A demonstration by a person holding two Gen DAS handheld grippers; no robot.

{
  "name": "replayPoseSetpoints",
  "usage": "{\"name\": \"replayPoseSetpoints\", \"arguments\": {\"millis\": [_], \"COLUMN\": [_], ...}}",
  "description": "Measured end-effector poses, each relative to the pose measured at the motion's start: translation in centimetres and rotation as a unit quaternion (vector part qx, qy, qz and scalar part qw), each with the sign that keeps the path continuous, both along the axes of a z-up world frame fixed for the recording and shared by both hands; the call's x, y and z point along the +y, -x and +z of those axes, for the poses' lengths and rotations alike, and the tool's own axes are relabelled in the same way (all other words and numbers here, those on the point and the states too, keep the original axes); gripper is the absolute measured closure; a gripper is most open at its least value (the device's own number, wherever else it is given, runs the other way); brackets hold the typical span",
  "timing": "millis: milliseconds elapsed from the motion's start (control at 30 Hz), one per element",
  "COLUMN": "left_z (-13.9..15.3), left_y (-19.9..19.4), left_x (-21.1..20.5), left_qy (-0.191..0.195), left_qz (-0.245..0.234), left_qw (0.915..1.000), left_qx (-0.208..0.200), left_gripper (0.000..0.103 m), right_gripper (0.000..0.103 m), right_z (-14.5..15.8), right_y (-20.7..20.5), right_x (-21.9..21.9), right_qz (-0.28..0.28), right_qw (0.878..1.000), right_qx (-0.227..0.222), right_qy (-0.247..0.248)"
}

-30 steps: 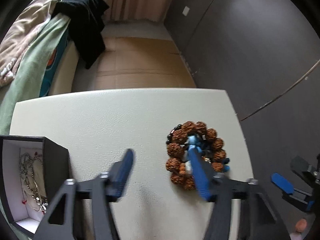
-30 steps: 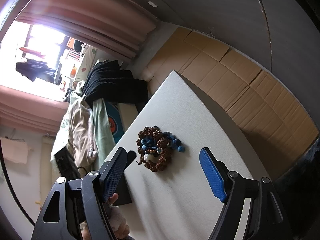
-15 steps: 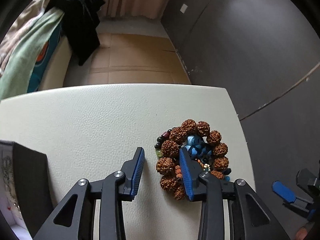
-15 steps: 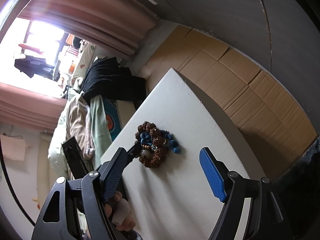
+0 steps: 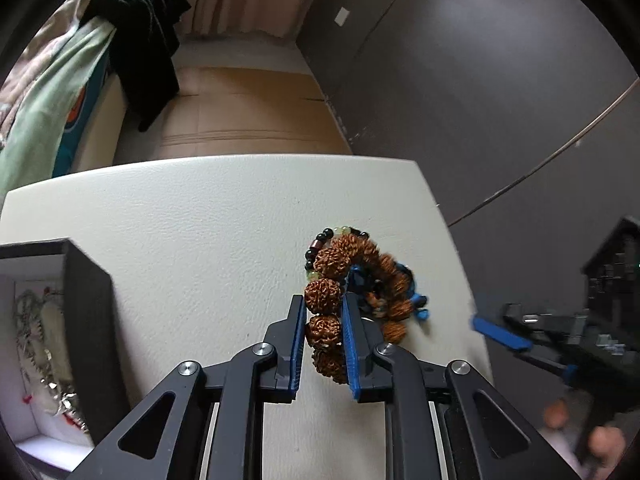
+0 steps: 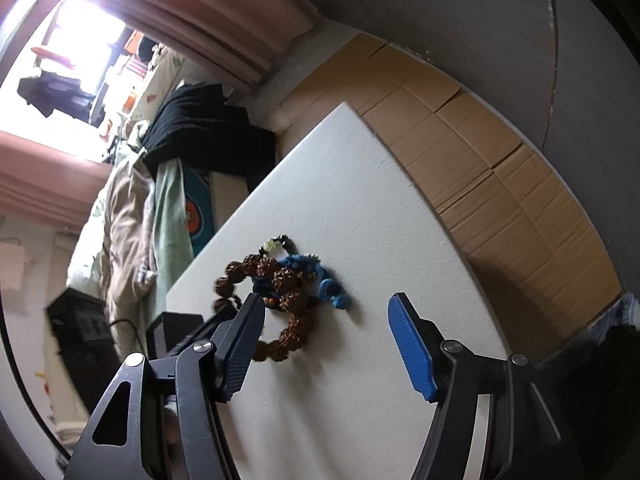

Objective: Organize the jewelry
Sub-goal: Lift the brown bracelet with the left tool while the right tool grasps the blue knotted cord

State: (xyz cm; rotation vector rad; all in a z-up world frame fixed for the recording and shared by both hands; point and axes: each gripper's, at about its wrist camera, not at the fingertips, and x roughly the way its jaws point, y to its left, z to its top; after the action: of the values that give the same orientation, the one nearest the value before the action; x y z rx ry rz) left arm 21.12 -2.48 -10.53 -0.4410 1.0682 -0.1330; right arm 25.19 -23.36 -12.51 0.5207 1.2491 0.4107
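A bracelet of large brown rough beads lies tangled with blue beads and a thin strand of black and pale beads on the white table. My left gripper is shut on the brown bead bracelet and tilts its near side up. The bracelet also shows in the right wrist view. My right gripper is open and empty, just short of the pile. A black jewelry box with a white lining holds a silver chain at the left.
A bed with green and beige bedding and a black garment lies beyond the table's far left. Brown cardboard covers the floor. A dark wall runs along the right. The table's right edge is close to the beads.
My left gripper has closed from wide open onto the brown bead bracelet and lifted its near side. The box has come back into the left wrist view. My right gripper has stayed open, moving slightly closer.
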Motion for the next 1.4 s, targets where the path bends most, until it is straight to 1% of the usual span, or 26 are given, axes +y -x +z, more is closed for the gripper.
{"name": "replayPoseSetpoints", "arguments": {"millis": [100,133,400,533,633,767,867,933,967,1033,1067,1100,1133,1200,1300,1400], "left_z": [1.2,1.6,4.1,5.6,6.8,8.1,9.1,9.6,9.9,10.4,10.6,10.9,11.2,11.8,12.3,12.4], "left_y": [0.7,1.0,2.5,3.3,4.0,5.0,5.7,6.3,6.6,7.1,7.4,7.8,8.0,8.7,9.7,10.5], "left_x": [0.6,0.8,3.1,4.5,5.6,6.7,7.6,8.0,8.2,8.7,8.9,9.2,9.4,10.0,10.9,11.8], "left_qy": [0.002,0.002,0.025,0.024,0.023,0.016,0.012,0.009,0.008,0.005,0.004,0.002,0.0,-0.004,-0.006,-0.003], "left_qz": [0.002,0.004,0.027,0.043,0.054,0.064,0.072,0.075,0.078,0.083,0.085,0.088,0.091,0.099,0.111,0.122], "left_qw": [0.9999,0.9999,0.9986,0.9975,0.9964,0.9954,0.9945,0.994,0.9938,0.9932,0.9929,0.9925,0.9921,0.991,0.9893,0.9878], "left_qx": [-0.012,-0.016,-0.037,-0.051,-0.061,-0.07,-0.076,-0.079,-0.079,-0.082,-0.083,-0.085,-0.086,-0.09,-0.095,-0.097], "left_gripper": [0.085,0.085,0.085,0.085,0.085,0.085,0.085,0.085,0.085,0.085,0.085,0.085,0.085,0.085,0.085,0.085], "right_gripper": [0.046,0.046,0.046,0.046,0.048,0.06,0.06,0.063,0.066,0.089,0.093,0.093,0.093,0.093,0.093,0.093], "right_z": [-0.5,-0.6,-0.9,-0.5,-0.7,-1.0,-1.3,-1.8,-2.0,-1.9,-2.1,-2.5,-2.4,-1.6,-0.2,1.8], "right_y": [-0.1,-0.2,0.3,0.8,1.0,1.0,1.0,1.0,1.0,1.2,1.1,1.2,1.3,1.5,1.9,2.3], "right_x": [0.9,1.2,3.0,4.3,4.9,5.7,6.3,6.9,7.4,8.1,8.3,8.3,8.1,7.9,7.4,6.7], "right_qz": [0.013,0.016,0.047,0.071,0.075,0.07,0.068,0.072,0.076,0.082,0.09,0.093,0.089,0.088,0.089,0.09], "right_qw": [1.0,1.0,0.998,0.997,0.996,0.996,0.996,0.995,0.995,0.993,0.993,0.994,0.994,0.994,0.995,0.994], "right_qx": [0.001,0.001,-0.006,-0.016,-0.018,-0.028,-0.035,-0.032,-0.03,-0.041,-0.033,-0.019,-0.016,-0.032,-0.041,-0.059], "right_qy": [0.01,0.014,0.033,0.03,0.037,0.041,0.048,0.057,0.061,0.077,0.073,0.057,0.053,0.054,0.019,-0.017]}}
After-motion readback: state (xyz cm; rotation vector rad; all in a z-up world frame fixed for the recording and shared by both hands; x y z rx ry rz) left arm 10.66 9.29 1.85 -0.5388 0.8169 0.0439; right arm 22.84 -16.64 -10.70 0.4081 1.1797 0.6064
